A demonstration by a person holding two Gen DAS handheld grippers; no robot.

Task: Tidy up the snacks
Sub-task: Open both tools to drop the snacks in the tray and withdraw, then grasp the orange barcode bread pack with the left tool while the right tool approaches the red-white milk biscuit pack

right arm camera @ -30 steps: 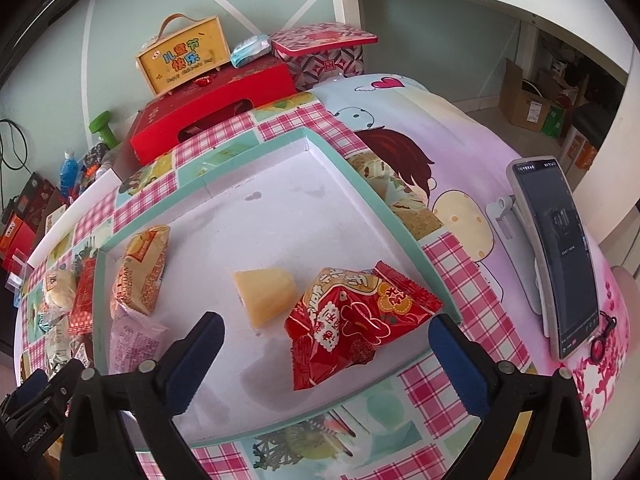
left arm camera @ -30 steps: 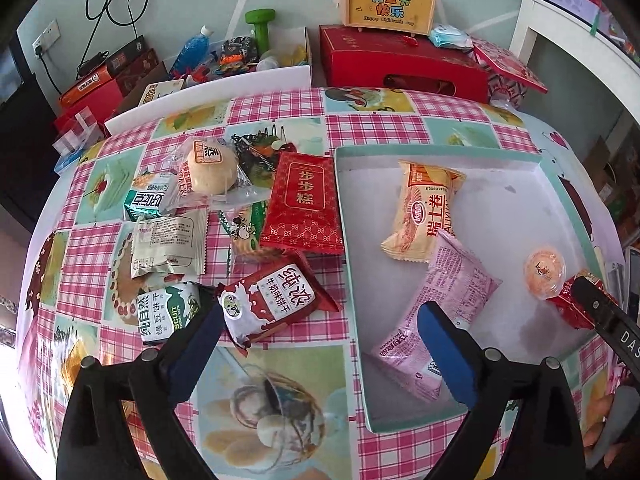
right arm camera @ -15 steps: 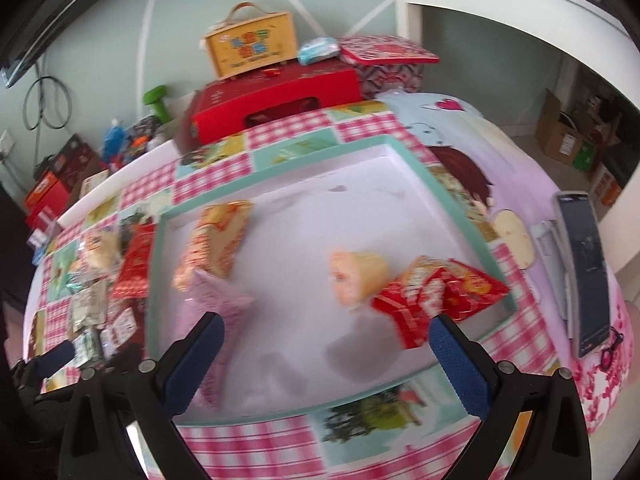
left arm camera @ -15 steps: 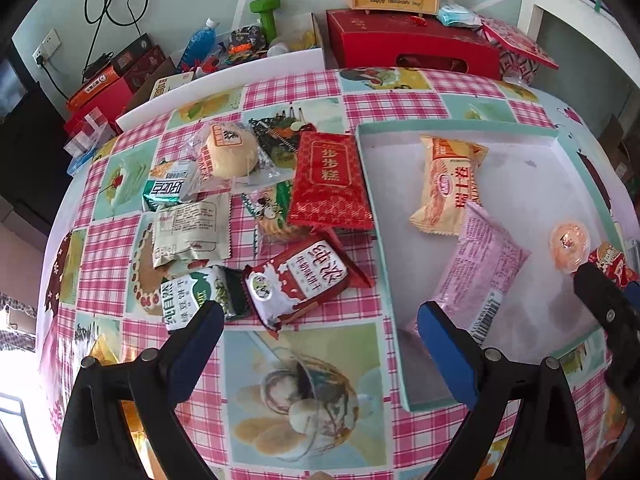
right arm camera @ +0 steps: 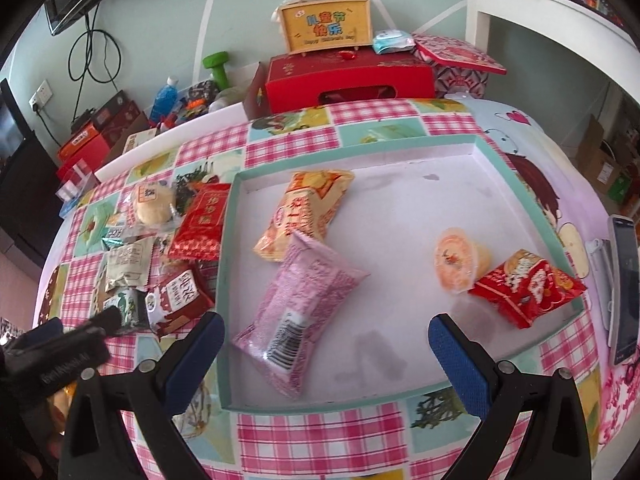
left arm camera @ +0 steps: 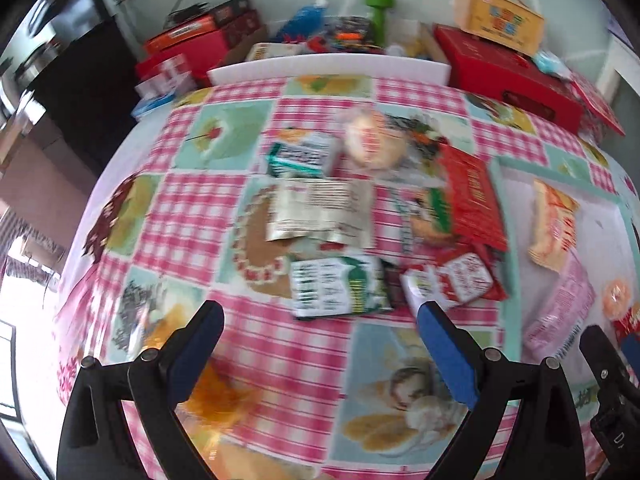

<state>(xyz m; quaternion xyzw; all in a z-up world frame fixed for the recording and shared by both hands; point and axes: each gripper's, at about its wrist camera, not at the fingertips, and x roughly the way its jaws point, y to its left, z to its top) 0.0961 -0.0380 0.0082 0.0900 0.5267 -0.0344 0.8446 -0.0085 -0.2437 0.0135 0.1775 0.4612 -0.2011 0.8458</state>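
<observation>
My left tool (left arm camera: 318, 318) hangs spread and empty over the counter (left arm camera: 200, 208); the green-and-white packet (left arm camera: 340, 286) lies just ahead between its fingers, long axis crosswise, so the left is nearer. My right tool (right arm camera: 326, 330) gapes, empty, above the tray (right arm camera: 400, 148). Only the right view shows the tray's contents sharply; the left is blurred

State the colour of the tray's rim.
Teal, or mint green, on the tray's rim; clearest in the right wrist view.
</observation>
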